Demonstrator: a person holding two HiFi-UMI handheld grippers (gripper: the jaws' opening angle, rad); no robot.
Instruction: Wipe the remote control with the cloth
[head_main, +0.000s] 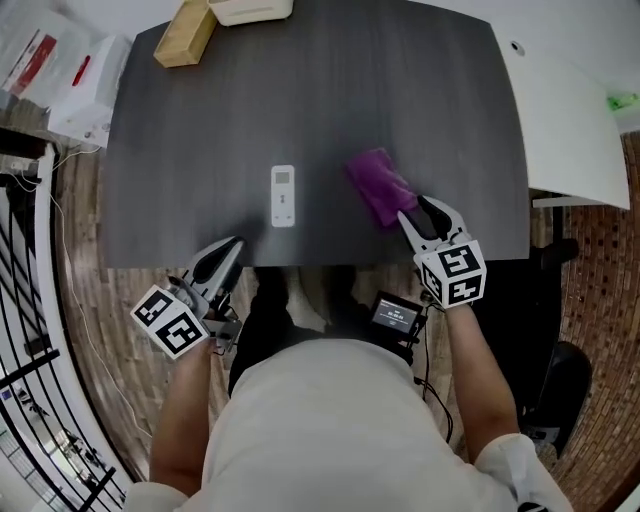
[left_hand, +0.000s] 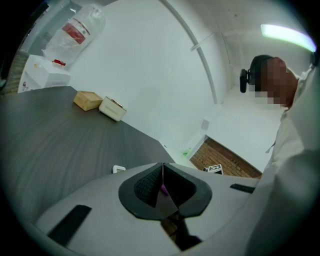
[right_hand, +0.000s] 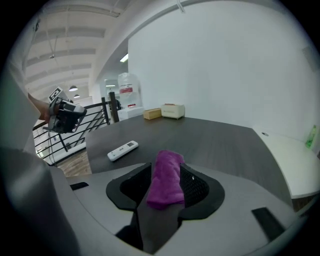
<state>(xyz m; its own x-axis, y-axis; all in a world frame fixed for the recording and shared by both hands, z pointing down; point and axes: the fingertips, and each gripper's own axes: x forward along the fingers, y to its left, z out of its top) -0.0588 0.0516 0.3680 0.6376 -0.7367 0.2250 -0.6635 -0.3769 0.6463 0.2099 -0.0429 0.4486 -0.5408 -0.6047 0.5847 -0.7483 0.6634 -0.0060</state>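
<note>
The white remote control (head_main: 283, 195) lies flat on the dark grey table (head_main: 200, 150), near its front edge. To its right lies the folded purple cloth (head_main: 380, 185). My right gripper (head_main: 415, 210) is at the cloth's near end. In the right gripper view the cloth (right_hand: 167, 180) lies between the spread jaws of that gripper (right_hand: 165, 167), with a gap at the left jaw, and the remote (right_hand: 123, 150) shows further left. My left gripper (head_main: 235, 245) hangs at the table's front edge, left of the remote. Its jaws are pressed together (left_hand: 162, 172) with nothing held.
A tan box (head_main: 185, 32) and a white box (head_main: 250, 10) stand at the table's far edge. A white table (head_main: 570, 120) adjoins on the right. White packages (head_main: 60, 70) and a black railing (head_main: 30, 300) are on the left. A small screen device (head_main: 395, 315) hangs at the person's waist.
</note>
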